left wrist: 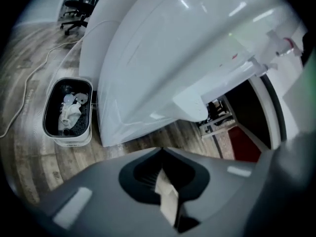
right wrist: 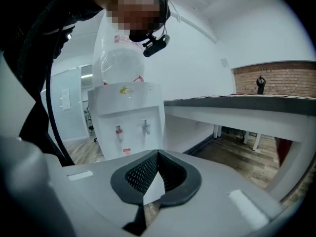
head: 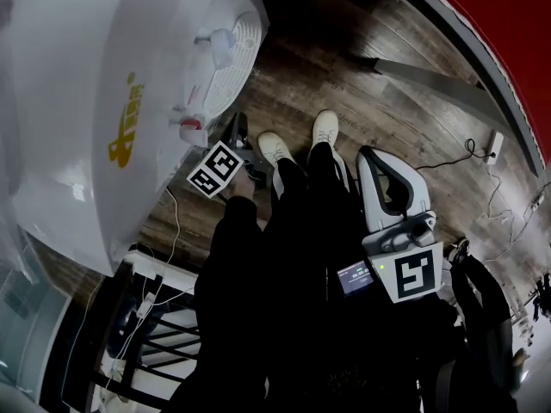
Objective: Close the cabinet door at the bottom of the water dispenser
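Note:
The white water dispenser (head: 103,93) stands at the left of the head view, its taps (head: 194,126) facing the person's white shoes. My left gripper (head: 236,127) hangs just in front of the dispenser below the taps, marker cube up. In the left gripper view its jaws (left wrist: 161,151) are shut with nothing between them, and the dispenser's body (left wrist: 163,58) fills the view ahead. I cannot make out the cabinet door. My right gripper (head: 372,157) is held to the right over the floor, away from the dispenser (right wrist: 129,117); its jaws (right wrist: 158,153) are shut and empty.
A small waste bin (left wrist: 68,113) with rubbish stands on the wooden floor beside the dispenser. A cable (left wrist: 29,78) trails across the floor towards an office chair (left wrist: 79,4). A long white table (right wrist: 237,110) runs off to the right.

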`<state>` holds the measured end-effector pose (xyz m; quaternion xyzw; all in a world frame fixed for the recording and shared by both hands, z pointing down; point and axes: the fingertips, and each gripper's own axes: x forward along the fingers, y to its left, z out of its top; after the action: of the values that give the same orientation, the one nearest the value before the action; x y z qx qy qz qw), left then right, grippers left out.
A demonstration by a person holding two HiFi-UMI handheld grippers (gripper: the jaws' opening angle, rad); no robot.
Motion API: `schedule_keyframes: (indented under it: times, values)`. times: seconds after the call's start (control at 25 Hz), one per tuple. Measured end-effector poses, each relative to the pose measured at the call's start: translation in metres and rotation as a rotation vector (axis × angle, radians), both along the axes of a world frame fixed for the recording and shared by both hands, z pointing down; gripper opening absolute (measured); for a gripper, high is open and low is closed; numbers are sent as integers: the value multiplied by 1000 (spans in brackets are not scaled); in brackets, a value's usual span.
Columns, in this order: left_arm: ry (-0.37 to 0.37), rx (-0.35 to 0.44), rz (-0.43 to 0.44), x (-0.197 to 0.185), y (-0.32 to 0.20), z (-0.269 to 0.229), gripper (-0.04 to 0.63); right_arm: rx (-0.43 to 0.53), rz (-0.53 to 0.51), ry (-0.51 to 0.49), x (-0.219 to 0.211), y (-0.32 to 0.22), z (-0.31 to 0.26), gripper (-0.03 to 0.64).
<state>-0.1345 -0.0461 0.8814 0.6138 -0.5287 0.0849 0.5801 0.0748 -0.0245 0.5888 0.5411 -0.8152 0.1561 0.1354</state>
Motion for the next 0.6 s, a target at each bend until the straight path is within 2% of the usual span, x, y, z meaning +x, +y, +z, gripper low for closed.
schedule_keyframes:
  times: [0.08, 0.16, 0.36, 0.48, 0.6]
  values:
    - [9, -7, 28, 3, 11, -9, 6, -6, 26, -13, 3, 4, -2, -8]
    - [-20, 18, 74, 2, 18, -26, 6, 3, 43, -17, 3, 9, -10, -8]
    - [-150, 181, 158, -8, 24, -119, 6, 33, 57, -74, -7, 14, -52, -8]
    - [-222, 283, 203, -13, 27, -185, 6, 91, 14, -154, -21, 4, -92, -3]
    - [-275, 366, 215, -21, 36, -255, 6, 113, -39, -150, -38, -1, -132, -2]
